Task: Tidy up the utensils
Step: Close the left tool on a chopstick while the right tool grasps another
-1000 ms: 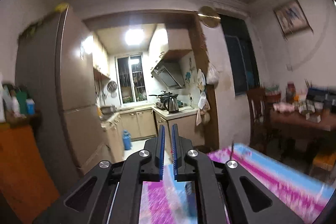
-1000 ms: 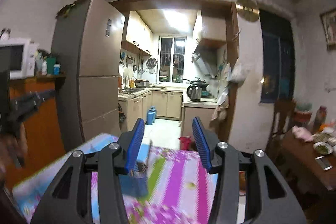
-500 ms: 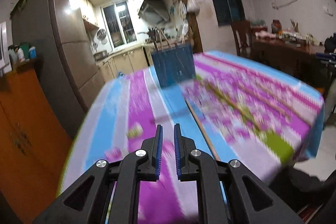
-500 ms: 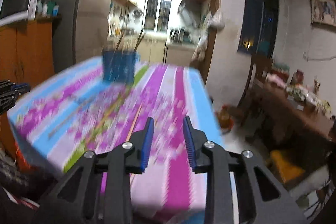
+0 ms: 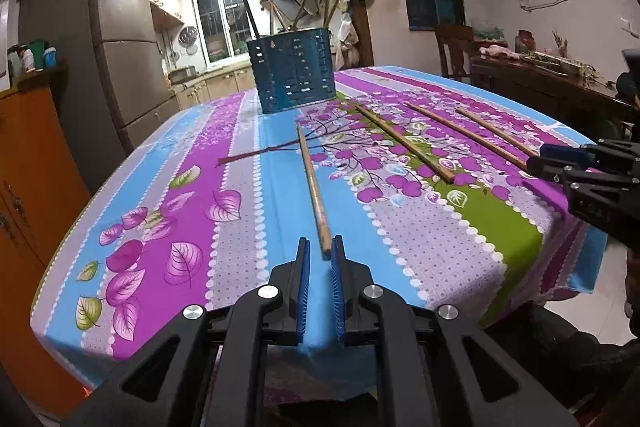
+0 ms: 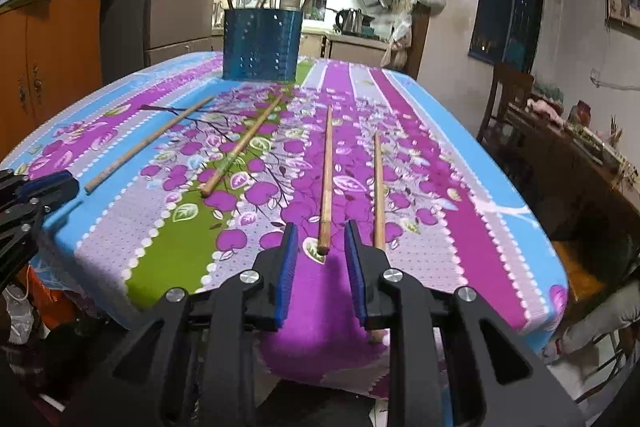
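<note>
A blue perforated utensil holder (image 5: 292,71) (image 6: 260,45) stands at the far end of the flowered tablecloth (image 5: 248,239) with several sticks in it. Several wooden chopsticks lie loose on the cloth. My left gripper (image 5: 320,241) hangs low over the near edge, shut to a narrow slit. The near end of the leftmost chopstick (image 5: 313,179) shows at its tips, unpinched. My right gripper (image 6: 321,227) straddles the near end of the third chopstick (image 6: 327,167). Its jaws are closing and the pads stand clear of the stick. Each gripper shows at the other view's edge, the right gripper (image 5: 560,167) and the left gripper (image 6: 44,189).
A second chopstick (image 6: 244,143) lies between the two grippers. A fourth chopstick (image 6: 378,179) runs under my right finger to the cloth's edge. An orange cabinet (image 5: 28,167) and a fridge (image 5: 116,39) stand left. A dark table (image 6: 568,147) and chair (image 6: 508,95) stand right.
Both grippers dropped from facing the kitchen to the table's near edge, each now lined up with a chopstick end. The right jaws narrowed; the left stayed nearly together.
</note>
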{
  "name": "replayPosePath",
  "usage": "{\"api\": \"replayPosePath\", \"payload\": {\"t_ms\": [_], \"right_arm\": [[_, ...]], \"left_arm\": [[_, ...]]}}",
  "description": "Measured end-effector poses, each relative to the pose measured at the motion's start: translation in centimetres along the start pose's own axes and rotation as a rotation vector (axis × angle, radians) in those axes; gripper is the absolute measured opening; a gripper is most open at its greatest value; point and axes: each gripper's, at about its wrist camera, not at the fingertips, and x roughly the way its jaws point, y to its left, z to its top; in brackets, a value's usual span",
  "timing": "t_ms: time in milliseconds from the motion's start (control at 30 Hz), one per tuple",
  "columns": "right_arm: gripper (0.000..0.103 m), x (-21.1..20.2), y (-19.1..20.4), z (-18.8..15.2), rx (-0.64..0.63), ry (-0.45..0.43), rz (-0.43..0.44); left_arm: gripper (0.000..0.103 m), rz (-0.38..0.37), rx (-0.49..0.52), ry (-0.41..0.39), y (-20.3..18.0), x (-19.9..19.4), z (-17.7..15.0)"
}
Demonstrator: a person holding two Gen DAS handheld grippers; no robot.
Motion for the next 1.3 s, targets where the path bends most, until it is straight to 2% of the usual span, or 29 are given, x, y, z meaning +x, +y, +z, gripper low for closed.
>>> {"api": "replayPosePath", "payload": {"t_ms": [167,333,633,833,1100,1167,1300], "right_arm": [[0.018,0.8,0.0,-0.2,0.025,0.007,-0.012],[0.014,0.9,0.1,-0.2,0.043,-0.002,-0.010],[0.014,1.1,-0.2,-0.4,0.096,-0.023,-0.012],[0.014,1.2,-0.4,-0.5,0.117,-0.023,-0.010],[0.013,1.0,-0.4,-0.9,0.135,-0.039,-0.019],[0.005,0.9,-0.2,-1.0,0.127,-0.046,-0.009],[0.005,0.5,-0.3,-1.0,0.145,-0.049,-0.001]], "left_arm": [[0.012,-0.011,0.021,0.000,-0.5,0.3,-0.4],[0.013,0.019,0.010,-0.003,-0.4,1.0,-0.5],[0.013,0.035,0.032,-0.029,-1.0,1.9,-0.1],[0.012,0.017,-0.006,-0.046,-0.5,2.0,-0.3],[0.010,0.010,-0.009,-0.063,-0.5,2.1,-0.5],[0.010,0.009,-0.013,-0.064,-0.5,2.1,-0.5],[0.008,0.010,-0.012,-0.061,-0.4,2.0,-0.4]]}}
